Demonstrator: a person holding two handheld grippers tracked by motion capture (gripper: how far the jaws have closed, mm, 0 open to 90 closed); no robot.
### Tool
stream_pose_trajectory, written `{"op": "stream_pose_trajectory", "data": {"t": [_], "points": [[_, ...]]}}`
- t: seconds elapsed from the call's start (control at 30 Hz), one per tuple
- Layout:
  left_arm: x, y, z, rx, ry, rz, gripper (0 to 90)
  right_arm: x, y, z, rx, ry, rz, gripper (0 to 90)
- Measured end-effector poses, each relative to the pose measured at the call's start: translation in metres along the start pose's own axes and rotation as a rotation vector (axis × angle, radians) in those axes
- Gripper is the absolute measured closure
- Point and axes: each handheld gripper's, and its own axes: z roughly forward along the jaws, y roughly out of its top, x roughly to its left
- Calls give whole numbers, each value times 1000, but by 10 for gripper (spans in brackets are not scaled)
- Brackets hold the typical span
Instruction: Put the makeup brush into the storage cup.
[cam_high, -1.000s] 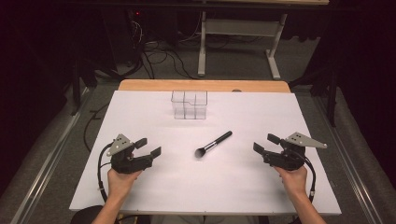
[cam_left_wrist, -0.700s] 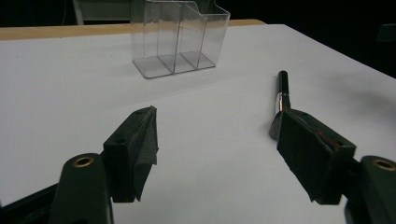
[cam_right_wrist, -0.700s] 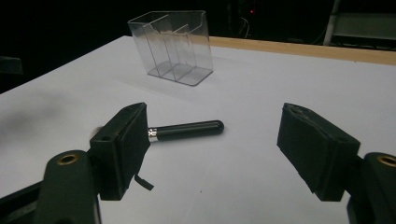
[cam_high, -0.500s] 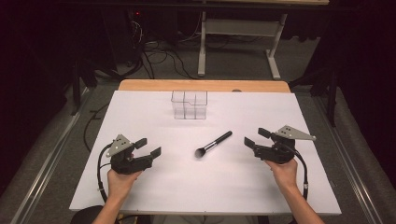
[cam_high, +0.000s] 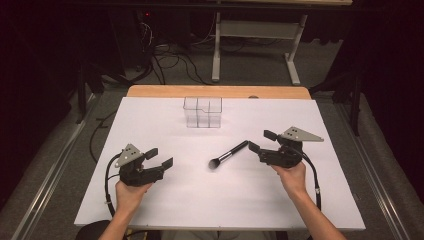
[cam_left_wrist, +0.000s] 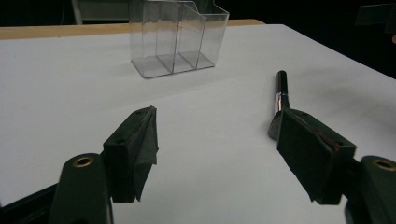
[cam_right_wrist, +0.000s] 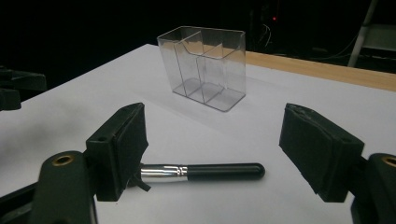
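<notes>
Makeup brush (cam_high: 228, 154) lying flat on the white table cover (cam_high: 165, 210), just below the centre of the high view, slanted: dark bristle head toward lower left, black handle running up to the right. Silver ferrule visible between head and handle in the right gripper view (cam_right_wrist: 161, 173), with the handle end rounded, low in the frame between the two jaws and partly hidden behind the left-hand jaw. In the left gripper view, brush (cam_left_wrist: 280, 93) at right of centre, its handle pointing up the frame and its head tucked behind the right-hand jaw.

Right gripper (cam_high: 262, 141) just right of the brush's handle tip in the high view, jaws spread wide and pointing left at it, nothing between the pads; near the handle end, contact not discernible. Grey three-cornered plate on top, cable trailing down past the hand (cam_high: 289, 175) holding it.

Left gripper (cam_high: 159, 157) at lower left of the high view, well apart from the brush, jaws parted and empty, aimed right toward the bristle head; held by the other hand (cam_high: 131, 192), cable looping at its left.

Clear plastic organiser (cam_high: 202, 112) standing upright above centre, near the far edge of the cover, apart from the brush; inner dividers forming several compartments, all empty. Bare wooden table edge (cam_high: 220, 91) beyond it, at top of the cover.
</notes>
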Motion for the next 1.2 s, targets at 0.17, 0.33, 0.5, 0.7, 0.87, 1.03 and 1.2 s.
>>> {"op": "stream_pose_trajectory", "data": {"t": [0.17, 0.33, 0.5, 0.7, 0.87, 1.03, 1.2], "points": [[0, 0, 0, -6, 2, 0, 293, 2, 5, 7, -7, 5, -1, 248], [0, 0, 0, -9, 3, -4, 292, 2, 9, 14, -7, 8, 13, 248], [0, 0, 1, -5, -1, -2, 292, 2, 14, 21, -10, 9, 16, 248], [1, 0, 1, -8, -2, -7, 292, 4, 17, 30, -3, 20, 14, 248], [1, 1, 2, -3, -4, -3, 292, 6, 23, 38, 6, 20, 8, 249], [1, 1, 2, -3, 0, -4, 292, 8, 28, 48, 12, 26, 6, 249], [0, 0, 3, 1, -3, -3, 292, 12, 35, 55, 20, 29, -7, 249]]}}
